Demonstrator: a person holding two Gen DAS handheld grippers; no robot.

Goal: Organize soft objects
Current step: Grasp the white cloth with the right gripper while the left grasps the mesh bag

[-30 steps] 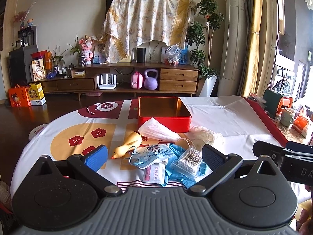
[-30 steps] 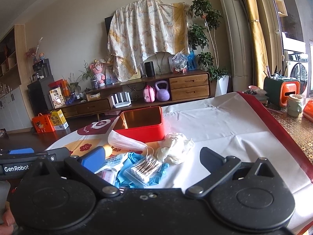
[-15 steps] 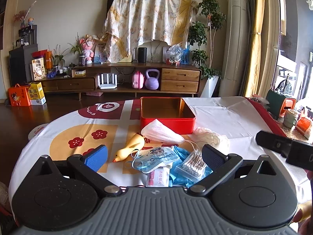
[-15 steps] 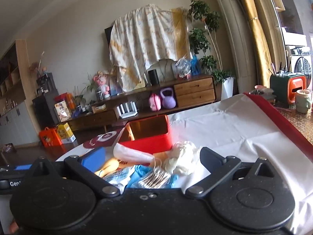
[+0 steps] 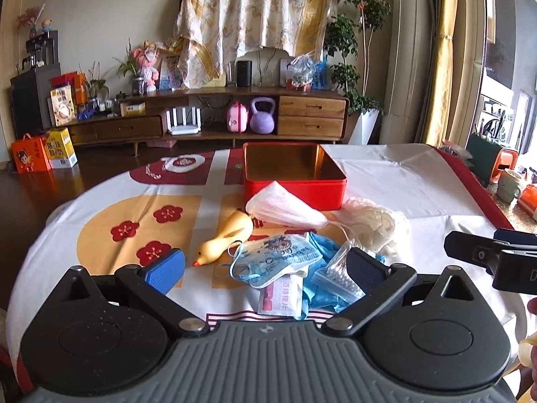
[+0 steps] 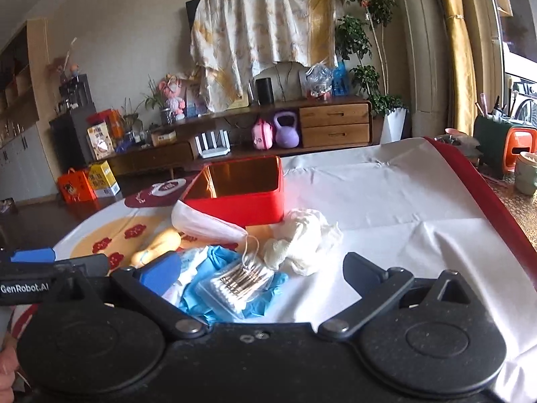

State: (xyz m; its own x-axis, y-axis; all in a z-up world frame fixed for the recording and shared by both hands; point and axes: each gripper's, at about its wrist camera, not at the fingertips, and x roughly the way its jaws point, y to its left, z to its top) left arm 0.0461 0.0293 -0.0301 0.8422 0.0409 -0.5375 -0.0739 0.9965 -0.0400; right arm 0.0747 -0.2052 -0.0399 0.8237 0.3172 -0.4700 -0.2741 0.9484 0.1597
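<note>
Soft objects sit in a loose pile on the worktop [image 5: 419,181], just in front of the open red tin [image 5: 292,174].

Pile contents:
- white face mask [image 5: 282,206], folded, leaning against the tin's near wall
- yellow rubber duck [image 5: 226,238], smooth, lying on its side, beak toward the camera
- printed blue-edged mask [image 5: 278,257] over a crumpled blue glove [image 6: 214,288]
- clear pack of cotton swabs [image 6: 240,283] on top of the glove
- white gauze wad [image 6: 302,240], lumpy, at the right end of the pile
- small white sachet [image 5: 280,297] with red print at the near edge

Left hand-held gripper [image 5: 265,268]: level, low over the near worktop edge, pointing at the pile. Jaws spread wide, holding nothing. The mask/glove/swab cluster lies between and just ahead of the two fingers; the duck is just inside the blue-padded left finger [image 5: 164,270].

Right hand-held gripper [image 6: 261,273]: beside the left one, similar height, angled a bit left. Jaws also wide apart and empty. Swab pack and glove sit in the gap, gauze just beyond it.

Worktop covered with a creased white cloth with red and yellow plum-flower print. Tin interior is gold metal and empty.
</note>
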